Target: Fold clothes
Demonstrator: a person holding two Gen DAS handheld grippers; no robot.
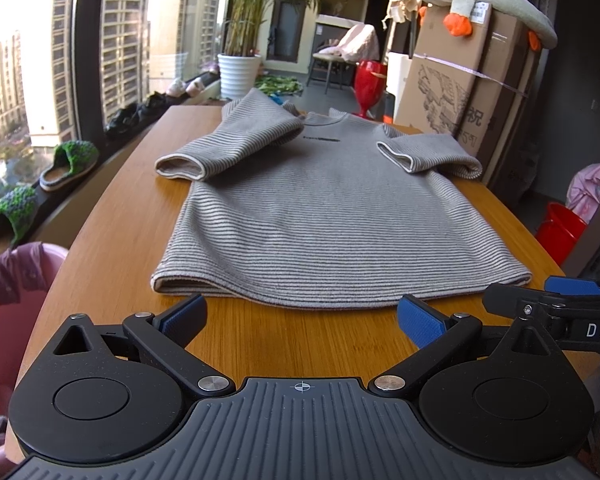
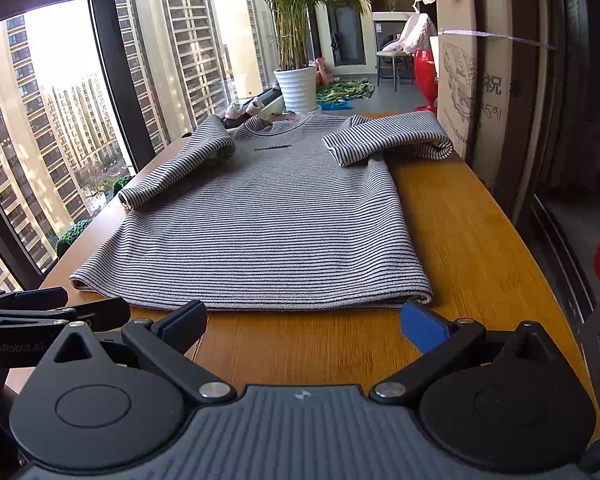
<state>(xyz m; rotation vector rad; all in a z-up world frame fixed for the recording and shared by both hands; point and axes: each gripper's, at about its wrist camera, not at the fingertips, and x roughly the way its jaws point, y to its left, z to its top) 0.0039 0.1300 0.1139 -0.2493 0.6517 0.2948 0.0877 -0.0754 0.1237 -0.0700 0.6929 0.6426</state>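
Note:
A grey striped long-sleeved shirt [image 1: 324, 216] lies flat, front up, on the wooden table [image 1: 292, 344], collar far from me, both sleeves folded inward across the chest. It also shows in the right wrist view [image 2: 268, 232]. My left gripper [image 1: 302, 318] is open and empty, just short of the shirt's near hem. My right gripper [image 2: 304, 320] is open and empty, also just short of the hem. The right gripper's fingers show at the right edge of the left wrist view [image 1: 572, 286]; the left gripper's body shows at the left of the right wrist view [image 2: 24, 312].
Tall cardboard boxes [image 1: 460, 80] stand against the table's far right. A window sill with slippers [image 1: 70, 164] runs along the left. A pink basket with clothes [image 1: 16, 300] is near left, a red bucket [image 1: 560, 232] on the floor at the right, a potted plant [image 1: 240, 68] beyond.

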